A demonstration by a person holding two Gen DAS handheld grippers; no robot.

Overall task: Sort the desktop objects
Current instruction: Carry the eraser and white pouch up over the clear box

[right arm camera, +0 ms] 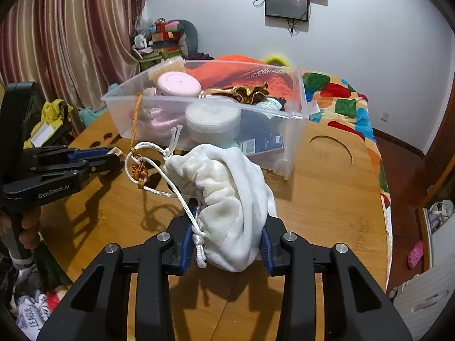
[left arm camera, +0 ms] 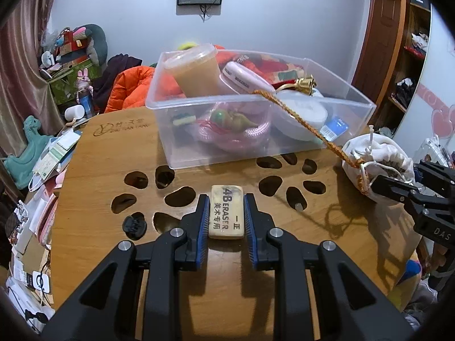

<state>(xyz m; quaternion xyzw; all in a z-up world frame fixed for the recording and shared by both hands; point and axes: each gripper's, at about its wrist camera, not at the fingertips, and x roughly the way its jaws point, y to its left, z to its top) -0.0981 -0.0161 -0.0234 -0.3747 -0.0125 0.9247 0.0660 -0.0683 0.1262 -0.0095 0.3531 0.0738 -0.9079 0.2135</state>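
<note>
Cream eraser is clamped between the left gripper jaws, low over the wooden surface. At three o'clock, the white drawstring pouch is squeezed by the right gripper jaws; the clear bin is seen at twelve.

Bright indoor light from above; sharp shadows on table; strong fisheye bending, dark vignette at corners.
</note>
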